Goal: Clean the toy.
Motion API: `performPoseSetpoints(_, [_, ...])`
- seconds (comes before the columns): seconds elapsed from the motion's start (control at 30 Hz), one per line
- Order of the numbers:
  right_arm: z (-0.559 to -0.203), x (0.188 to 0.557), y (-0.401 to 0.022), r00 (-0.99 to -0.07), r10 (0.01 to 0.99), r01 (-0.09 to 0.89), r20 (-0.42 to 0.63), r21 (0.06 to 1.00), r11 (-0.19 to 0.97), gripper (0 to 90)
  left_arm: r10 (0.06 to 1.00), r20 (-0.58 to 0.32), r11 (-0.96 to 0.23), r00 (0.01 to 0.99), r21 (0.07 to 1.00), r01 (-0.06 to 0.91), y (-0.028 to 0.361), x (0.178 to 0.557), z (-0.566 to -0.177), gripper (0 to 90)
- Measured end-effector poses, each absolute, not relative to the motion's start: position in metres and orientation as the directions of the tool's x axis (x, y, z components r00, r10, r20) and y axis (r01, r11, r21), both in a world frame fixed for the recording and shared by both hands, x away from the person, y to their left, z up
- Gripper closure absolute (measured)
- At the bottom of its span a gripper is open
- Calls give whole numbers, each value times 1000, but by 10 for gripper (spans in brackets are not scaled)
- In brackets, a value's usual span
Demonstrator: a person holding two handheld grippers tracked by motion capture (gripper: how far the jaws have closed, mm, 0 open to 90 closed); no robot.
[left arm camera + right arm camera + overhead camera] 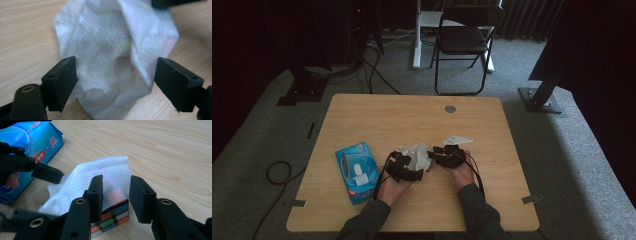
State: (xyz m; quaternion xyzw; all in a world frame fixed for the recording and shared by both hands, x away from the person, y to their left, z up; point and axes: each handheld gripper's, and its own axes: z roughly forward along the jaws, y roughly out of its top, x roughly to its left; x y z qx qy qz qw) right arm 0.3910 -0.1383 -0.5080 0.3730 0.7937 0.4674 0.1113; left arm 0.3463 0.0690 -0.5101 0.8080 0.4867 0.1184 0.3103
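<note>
Black claws (432,159), dark grey sleeves (367,220)

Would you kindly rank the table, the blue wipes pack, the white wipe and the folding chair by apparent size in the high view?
1. Table, clearly largest.
2. Folding chair, though it stands farther from the camera, so its rank is unsure.
3. Blue wipes pack.
4. White wipe, partly hidden by the grippers.
</note>
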Motion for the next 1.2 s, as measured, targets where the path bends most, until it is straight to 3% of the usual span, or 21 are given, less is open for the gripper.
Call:
performPoseSetpoints(0.1, [-508,391,-139,-697,696,490,175,824,283,631,866,-100,-345,490,589,731,69,347,-517,284])
performPoseSetpoints(0.3, [-508,391,-139,-700,692,489,176,825,284,624,864,-84,-360,497,587,725,73,348,-516,689])
performPoseSetpoints(0.4, [-508,390,-139,-702,690,489,176,824,287,623,869,-80,-346,488,606,716,75,347,-513,817])
performPoseSetpoints(0.63, [-509,390,-140,-704,686,491,184,824,282,623,886,-78,-260,457,732,630,81,340,-491,854])
performPoseSetpoints(0.8, [-509,390,-140,-704,683,495,192,823,279,622,845,-134,-220,518,795,565,79,343,-477,851])
performPoseSetpoints(0.93, [-509,390,-140,-704,682,497,197,822,277,611,823,-125,-239,554,809,538,69,349,-475,849])
performPoseSetpoints(1.2, [-508,387,-145,-690,710,485,140,818,311,377,838,-97,-281,537,766,578,61,357,-491,850])
